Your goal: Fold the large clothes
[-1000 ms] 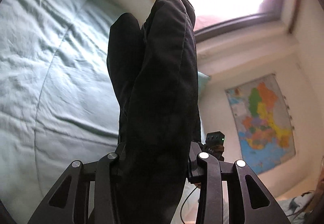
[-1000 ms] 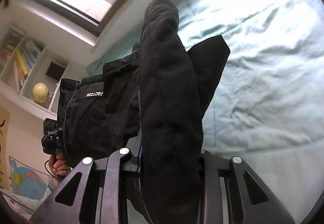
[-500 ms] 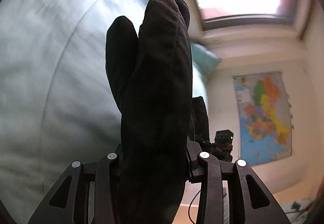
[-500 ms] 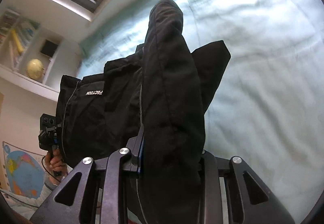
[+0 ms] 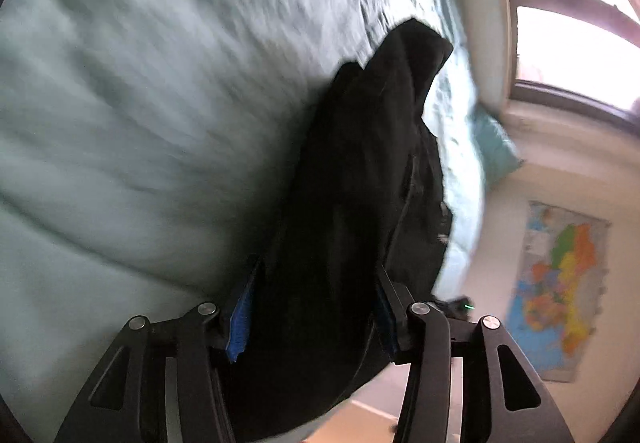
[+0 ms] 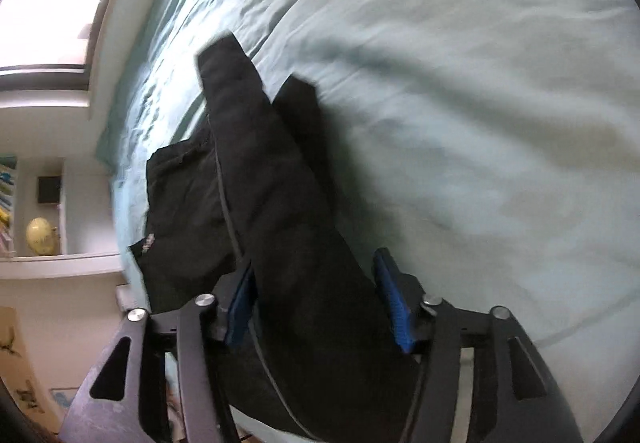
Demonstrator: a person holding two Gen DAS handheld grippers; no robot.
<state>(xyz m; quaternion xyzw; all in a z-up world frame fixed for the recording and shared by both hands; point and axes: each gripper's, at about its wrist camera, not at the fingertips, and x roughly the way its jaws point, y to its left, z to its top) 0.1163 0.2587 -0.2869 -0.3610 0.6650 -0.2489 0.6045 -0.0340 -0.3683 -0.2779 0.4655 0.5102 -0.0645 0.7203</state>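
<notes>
Item: black jacket (image 6: 280, 227), draped over the pale green bed (image 6: 480, 83), thick folds grasped by our left gripper (image 5: 316, 307) and right gripper (image 6: 320, 303) fingers; risk, we judge: bulky fabric slipping out, collapsing the fold.

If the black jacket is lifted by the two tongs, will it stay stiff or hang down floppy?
Probably floppy: the black jacket bends and drapes past both the right tongs and the left tongs. Its folded layers look padded, so it seems rather bulky. The smooth fabric might slide on the green bedsheet; the blurred frames leave that unsure.
</notes>
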